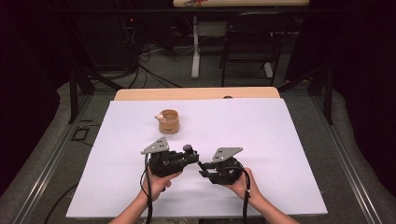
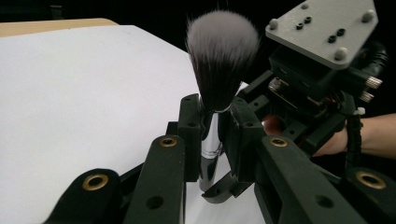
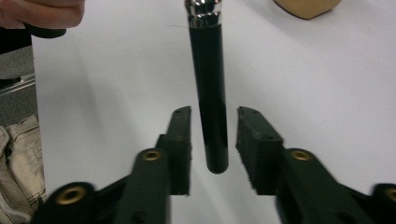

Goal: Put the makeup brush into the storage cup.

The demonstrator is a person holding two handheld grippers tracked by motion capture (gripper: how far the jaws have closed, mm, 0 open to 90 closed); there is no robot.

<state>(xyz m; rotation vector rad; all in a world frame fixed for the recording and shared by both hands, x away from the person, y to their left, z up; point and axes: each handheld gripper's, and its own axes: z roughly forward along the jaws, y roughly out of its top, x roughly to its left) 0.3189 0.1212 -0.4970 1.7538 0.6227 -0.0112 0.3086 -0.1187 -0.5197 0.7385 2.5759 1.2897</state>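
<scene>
your left hand-held gripper (image 2: pixel 212 126) is clenched on the makeup brush (image 2: pixel 219 70), pads pressed on the chrome ferrule just under the bristles, which stand up above the jaws in the left gripper view. in the high view the left hand-held gripper (image 1: pixel 190 156) sits at the near middle of the white sheet (image 1: pixel 280 140) covering the bench, with the brush head (image 1: pixel 187 149) poking up at its tip, and the right hand-held gripper (image 1: pixel 201 166) is just beside it, tips pointing at each other. the right hand-held gripper (image 3: pixel 214 140) is released: in the right gripper view the black brush handle (image 3: pixel 209 93) runs down between its jaws with a visible gap on both sides, pads not touching it. so the brush hangs between the two tools, carried by the left one alone, above the sheet. the small tan cup (image 1: pixel 169 121) stands farther back on the sheet, left of centre, well apart from both tools, with something small and pale at its rim that i can't make out. your left hand (image 3: pixel 42 14) shows in the top-left corner of the right gripper view.
</scene>
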